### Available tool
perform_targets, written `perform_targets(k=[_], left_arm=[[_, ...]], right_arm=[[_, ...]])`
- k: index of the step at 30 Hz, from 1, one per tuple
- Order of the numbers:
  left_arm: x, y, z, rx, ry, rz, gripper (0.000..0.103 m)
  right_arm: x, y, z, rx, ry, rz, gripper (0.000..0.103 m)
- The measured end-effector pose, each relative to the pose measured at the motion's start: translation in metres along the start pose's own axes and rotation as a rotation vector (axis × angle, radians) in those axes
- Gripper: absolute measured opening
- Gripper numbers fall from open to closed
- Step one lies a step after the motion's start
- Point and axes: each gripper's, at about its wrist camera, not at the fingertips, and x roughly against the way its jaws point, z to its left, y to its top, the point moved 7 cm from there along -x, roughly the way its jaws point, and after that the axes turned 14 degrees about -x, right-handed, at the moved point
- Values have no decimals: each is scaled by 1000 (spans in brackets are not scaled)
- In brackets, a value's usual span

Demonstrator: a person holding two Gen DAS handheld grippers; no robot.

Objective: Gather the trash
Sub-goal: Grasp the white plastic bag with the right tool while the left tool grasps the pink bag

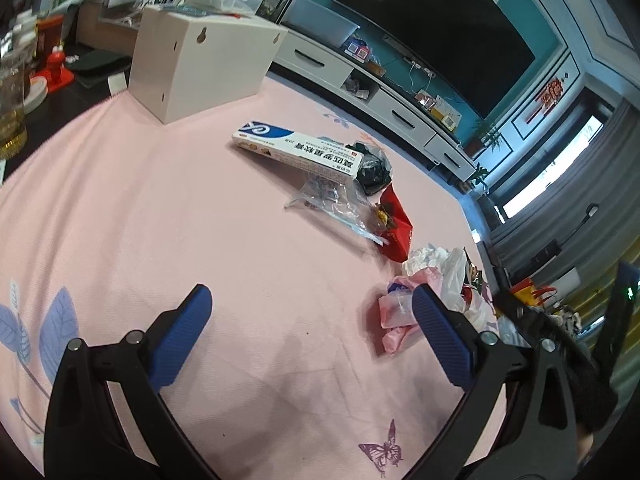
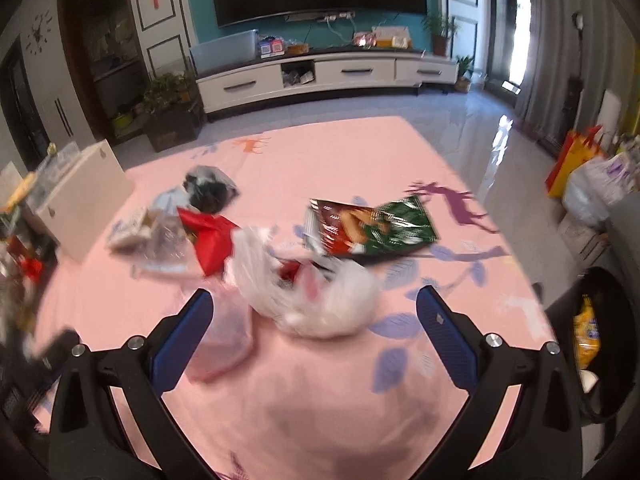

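Trash lies scattered on a pink tablecloth (image 1: 160,208). In the left wrist view I see a white and blue carton (image 1: 296,148), a black bag (image 1: 374,170), a clear wrapper (image 1: 332,200), a red packet (image 1: 394,220) and a pink wrapper (image 1: 394,316) beside a white plastic bag (image 1: 460,280). My left gripper (image 1: 312,308) is open and empty above the cloth. In the right wrist view my right gripper (image 2: 314,308) is open, with the white plastic bag (image 2: 320,300) lying between its fingers. A green and red snack bag (image 2: 372,226) lies beyond it, the red packet (image 2: 210,236) to the left.
A white box (image 1: 200,60) stands at the table's far left corner. A black bin (image 2: 596,344) holding a yellow packet stands off the table's right edge. A TV cabinet (image 2: 328,74) lines the far wall. Cups and clutter sit on the left side (image 1: 16,92).
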Motion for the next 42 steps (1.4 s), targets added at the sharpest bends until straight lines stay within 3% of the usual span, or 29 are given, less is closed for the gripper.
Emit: perform_targets(k=[3, 7, 15, 18, 20, 23, 33, 42], left_arm=[[-5, -2, -1, 2, -13, 18, 100], [-12, -2, -8, -9, -43, 33, 100], [-19, -4, -23, -106, -29, 30, 100], [-20, -5, -23, -98, -50, 36, 100], [-21, -4, -24, -97, -59, 32, 100], [-22, -3, -24, -97, -73, 28, 100], [-28, -7, -32, -112, -133, 52, 100], [-45, 9, -40, -127, -226, 41, 100]], right_arm=[[-14, 8, 7, -20, 30, 49, 98], [-29, 15, -4, -68, 8, 64, 91], [-62, -1, -20, -100, 18, 140, 76], [-65, -9, -19, -58, -10, 150, 58], [-65, -12, -16, -25, -17, 151, 40], [-60, -16, -8, 27, -5, 160, 29], [-35, -46, 31, 123, 185, 260, 26], [-26, -47, 33, 125, 202, 275, 26]])
